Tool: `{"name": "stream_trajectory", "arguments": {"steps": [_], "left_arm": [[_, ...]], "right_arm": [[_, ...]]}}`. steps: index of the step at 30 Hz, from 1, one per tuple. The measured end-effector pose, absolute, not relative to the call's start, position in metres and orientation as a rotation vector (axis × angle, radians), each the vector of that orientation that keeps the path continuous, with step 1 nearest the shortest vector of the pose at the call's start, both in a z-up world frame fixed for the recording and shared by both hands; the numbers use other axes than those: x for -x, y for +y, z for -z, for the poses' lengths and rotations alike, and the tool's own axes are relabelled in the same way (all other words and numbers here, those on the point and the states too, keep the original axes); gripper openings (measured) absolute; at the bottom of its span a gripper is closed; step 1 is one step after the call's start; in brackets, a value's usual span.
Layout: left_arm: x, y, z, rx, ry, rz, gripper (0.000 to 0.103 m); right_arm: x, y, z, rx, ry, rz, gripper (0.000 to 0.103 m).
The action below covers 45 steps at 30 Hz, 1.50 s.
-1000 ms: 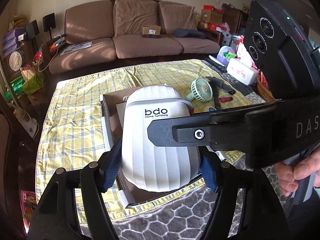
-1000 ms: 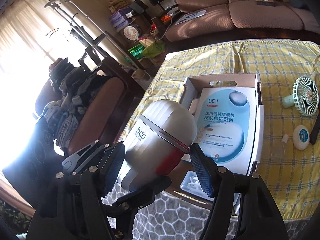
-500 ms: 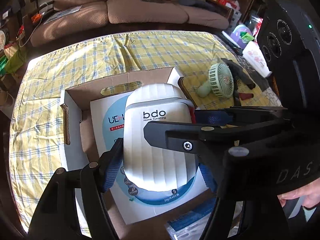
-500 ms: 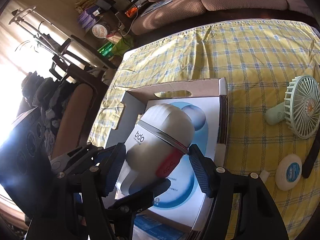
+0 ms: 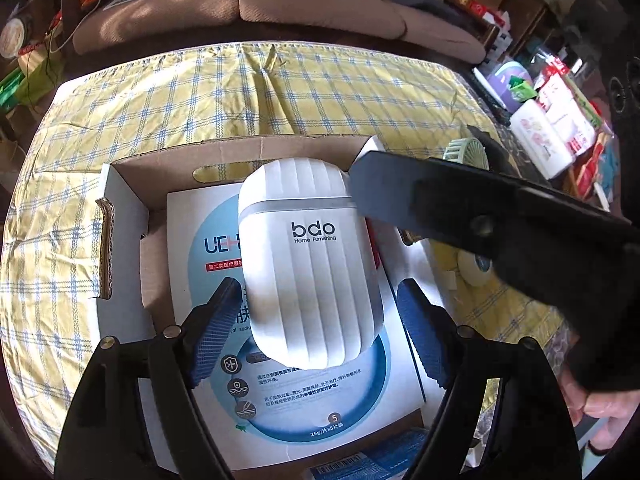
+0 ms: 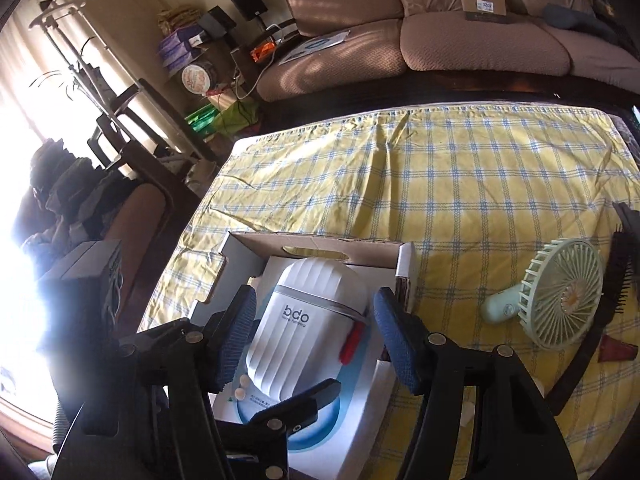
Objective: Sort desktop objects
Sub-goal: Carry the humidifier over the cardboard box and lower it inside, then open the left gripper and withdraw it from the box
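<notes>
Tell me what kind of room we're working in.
Most likely a lived-in home living room: a brown three-seat fabric sofa stands behind the yellow checked tablecloth, and a metal coat stand rises by the bright curtained window.

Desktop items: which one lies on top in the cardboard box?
The white bdo case, atop the blue-white packet; the green fan and hairbrush lie outside on the cloth.

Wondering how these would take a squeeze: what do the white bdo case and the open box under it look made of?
The white bdo case looks like hard moulded plastic: smooth satin shell, even ribs, grey seam band. The open box looks like corrugated cardboard, white-faced outside, with brown fluted cut edges and a punched handle slot.
</notes>
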<state>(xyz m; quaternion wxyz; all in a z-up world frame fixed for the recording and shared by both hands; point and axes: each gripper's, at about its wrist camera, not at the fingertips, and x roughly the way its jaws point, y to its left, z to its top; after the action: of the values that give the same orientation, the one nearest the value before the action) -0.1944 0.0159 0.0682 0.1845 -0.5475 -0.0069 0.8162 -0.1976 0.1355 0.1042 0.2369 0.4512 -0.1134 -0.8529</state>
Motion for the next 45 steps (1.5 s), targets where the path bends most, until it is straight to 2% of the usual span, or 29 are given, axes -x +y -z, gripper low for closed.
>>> {"name": "stream_trajectory", "arguments": {"steps": [2, 10, 16, 18, 19, 21, 22, 24, 29, 31, 32, 45], "left_arm": [[0.191, 0.019, -0.069, 1.538, 0.008, -2.305, 0.067], [0.198, 0.030, -0.068, 1.561, -0.008, -2.317, 0.067], [0.201, 0.028, -0.066, 1.561, -0.058, -2.318, 0.067], [0.201, 0.024, -0.066, 1.575, -0.081, -2.302, 0.071], [0.198, 0.022, -0.068, 1.567, -0.089, -2.306, 0.078], [0.186, 0.015, -0.081, 1.501, -0.087, -2.337, 0.086], [0.179, 0.013, -0.088, 1.467, -0.076, -2.356, 0.088], [0.161, 0.008, -0.102, 1.402, -0.042, -2.397, 0.102], [0.116, -0.003, -0.125, 1.316, 0.075, -2.502, 0.103], [0.101, -0.008, -0.129, 1.299, 0.103, -2.549, 0.103], [0.095, -0.011, -0.132, 1.286, 0.103, -2.565, 0.103], [0.035, -0.037, -0.146, 1.257, 0.035, -2.636, 0.103]], "right_arm": [[0.189, 0.152, -0.111, -1.216, -0.324, 2.373, 0.065], [0.157, 0.191, -0.115, -1.222, -0.289, 2.399, 0.065], [0.143, 0.207, -0.111, -1.228, -0.336, 2.391, 0.065], [0.138, 0.210, -0.110, -1.234, -0.339, 2.389, 0.065], [0.134, 0.212, -0.110, -1.236, -0.339, 2.390, 0.065], [0.129, 0.217, -0.110, -1.240, -0.337, 2.397, 0.065], [0.126, 0.218, -0.110, -1.246, -0.332, 2.399, 0.067], [0.118, 0.218, -0.109, -1.255, -0.306, 2.405, 0.074], [0.100, 0.200, -0.114, -1.220, -0.225, 2.427, 0.087], [0.093, 0.189, -0.117, -1.197, -0.173, 2.444, 0.094], [0.088, 0.183, -0.118, -1.179, -0.145, 2.457, 0.102], [0.044, 0.167, -0.119, -1.210, -0.070, 2.476, 0.103]]}}
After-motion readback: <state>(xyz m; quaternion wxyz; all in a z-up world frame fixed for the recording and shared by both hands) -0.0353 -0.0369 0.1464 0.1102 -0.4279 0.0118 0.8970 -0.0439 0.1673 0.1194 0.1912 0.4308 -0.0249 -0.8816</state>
